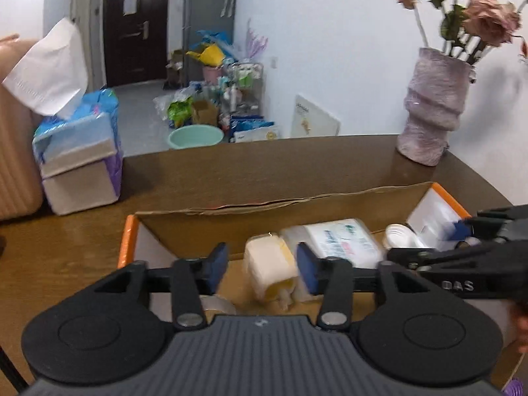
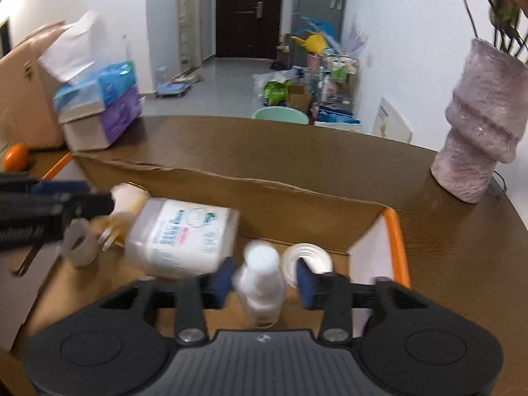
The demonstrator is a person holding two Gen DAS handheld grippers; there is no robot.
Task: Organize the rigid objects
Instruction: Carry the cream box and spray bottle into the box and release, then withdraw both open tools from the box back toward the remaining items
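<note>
A cream plug adapter (image 1: pixel 269 265) lies in the cardboard box (image 1: pixel 297 213) between the spread blue pads of the left gripper (image 1: pixel 262 269), untouched. The right gripper (image 2: pixel 264 280), also wide open, straddles a white plastic bottle (image 2: pixel 260 283) beside a labelled tub (image 2: pixel 181 237), print unreadable, on the wooden worktop (image 2: pixel 462 264).

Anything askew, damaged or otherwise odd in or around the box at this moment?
The cardboard box has a ragged, torn far edge. Inside it, the white tub lies tipped on its side against a yellowish plug adapter, not upright. Nothing looks spilled.
</note>
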